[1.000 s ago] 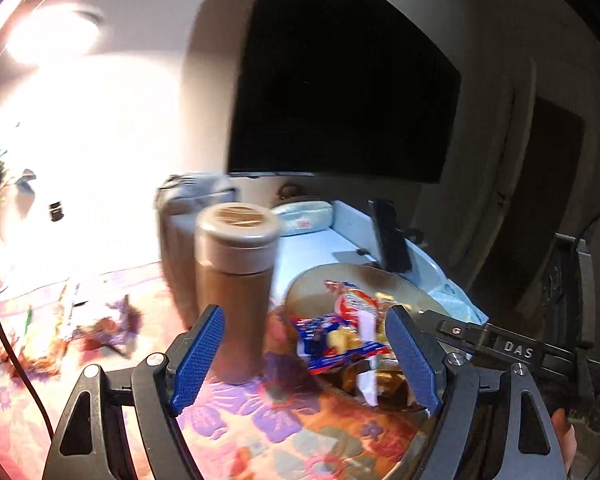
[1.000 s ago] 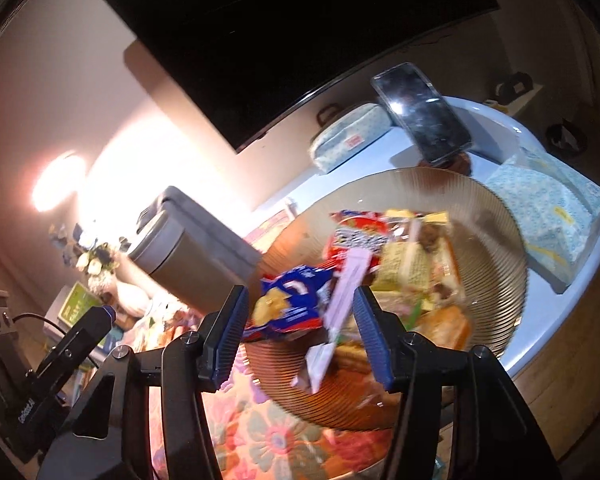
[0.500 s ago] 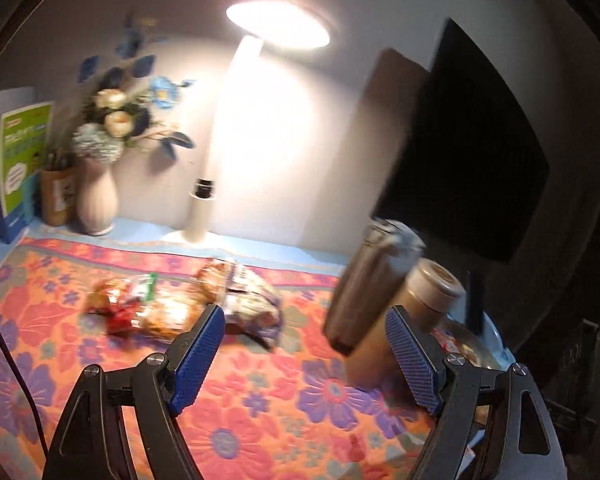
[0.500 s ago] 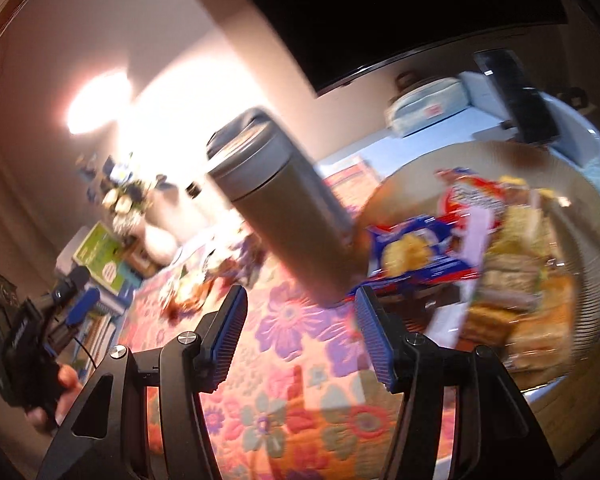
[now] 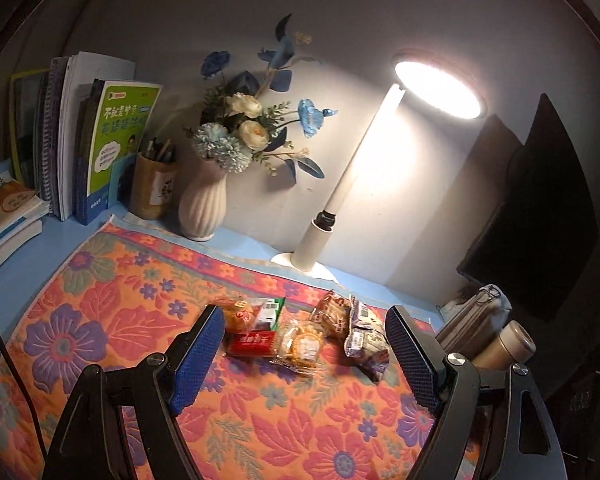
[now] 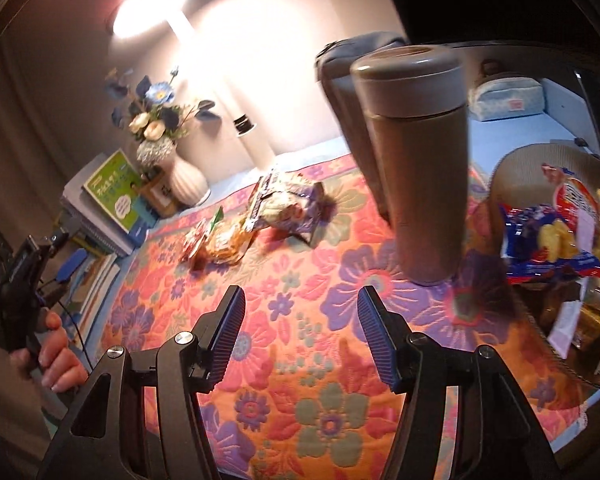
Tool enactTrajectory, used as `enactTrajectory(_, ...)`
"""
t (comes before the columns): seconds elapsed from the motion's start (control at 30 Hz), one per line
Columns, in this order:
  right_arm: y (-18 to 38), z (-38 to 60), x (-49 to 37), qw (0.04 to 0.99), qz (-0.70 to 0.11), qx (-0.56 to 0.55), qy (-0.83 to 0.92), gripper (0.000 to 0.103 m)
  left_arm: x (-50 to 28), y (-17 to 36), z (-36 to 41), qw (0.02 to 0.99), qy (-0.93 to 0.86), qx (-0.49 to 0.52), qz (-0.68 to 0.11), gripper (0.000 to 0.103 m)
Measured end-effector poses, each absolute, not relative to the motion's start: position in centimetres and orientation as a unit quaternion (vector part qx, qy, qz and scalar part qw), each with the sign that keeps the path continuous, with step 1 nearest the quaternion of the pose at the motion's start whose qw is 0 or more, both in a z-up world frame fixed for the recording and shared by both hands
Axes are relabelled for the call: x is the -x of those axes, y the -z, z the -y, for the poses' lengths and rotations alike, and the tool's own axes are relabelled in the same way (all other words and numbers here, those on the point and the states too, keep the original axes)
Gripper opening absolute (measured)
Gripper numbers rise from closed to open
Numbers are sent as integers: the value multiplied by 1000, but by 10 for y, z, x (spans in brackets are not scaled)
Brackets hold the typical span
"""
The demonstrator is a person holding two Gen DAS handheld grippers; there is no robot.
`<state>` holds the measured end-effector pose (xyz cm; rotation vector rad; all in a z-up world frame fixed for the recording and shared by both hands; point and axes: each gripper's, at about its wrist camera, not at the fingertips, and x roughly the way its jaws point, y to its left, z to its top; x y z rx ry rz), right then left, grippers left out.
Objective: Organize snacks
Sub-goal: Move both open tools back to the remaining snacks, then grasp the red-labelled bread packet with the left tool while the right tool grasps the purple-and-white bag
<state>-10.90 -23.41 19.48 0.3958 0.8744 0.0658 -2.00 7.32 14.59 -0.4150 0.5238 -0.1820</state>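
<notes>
Floral-clothed surface (image 5: 100, 320) under lamplight: several snack packets (image 5: 300, 336) lie loose ahead of the left tool (image 5: 304, 356), others already fill the bowl (image 6: 512, 168). Right tool (image 6: 300, 332), like the left, gapes empty.

Black gripper (image 5: 304, 354), blue ribbed pads (image 5: 198, 360)
</notes>
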Motion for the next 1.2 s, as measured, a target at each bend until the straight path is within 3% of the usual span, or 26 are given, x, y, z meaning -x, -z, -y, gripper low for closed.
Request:
enactTrajectory(0.17, -184, 212, 88, 876, -444, -183, -49, 59, 6, -136, -86, 941, 81, 200, -263, 80)
enactTrajectory(0.3, -178, 195, 72, 873, -453, -172, -57, 77, -18, -123, -87, 938, 87, 181, -283, 83)
enactTrajectory(0.43, -169, 183, 51, 869, -461, -172, -59, 80, -53, -105, -85, 932, 95, 157, -312, 89)
enactTrajectory(0.63, -144, 186, 10, 854, -464, -229, -42, 81, -108, -70, -84, 911, 106, 143, -371, 89)
enactTrajectory(0.87, -119, 197, -33, 879, -405, -250, 24, 82, -145, -37, -96, 894, 116, 180, -393, 89)
enactTrajectory(1.2, -63, 222, -81, 845, -435, -308, 39, 85, -161, -14, -100, 878, 123, 190, -422, 89)
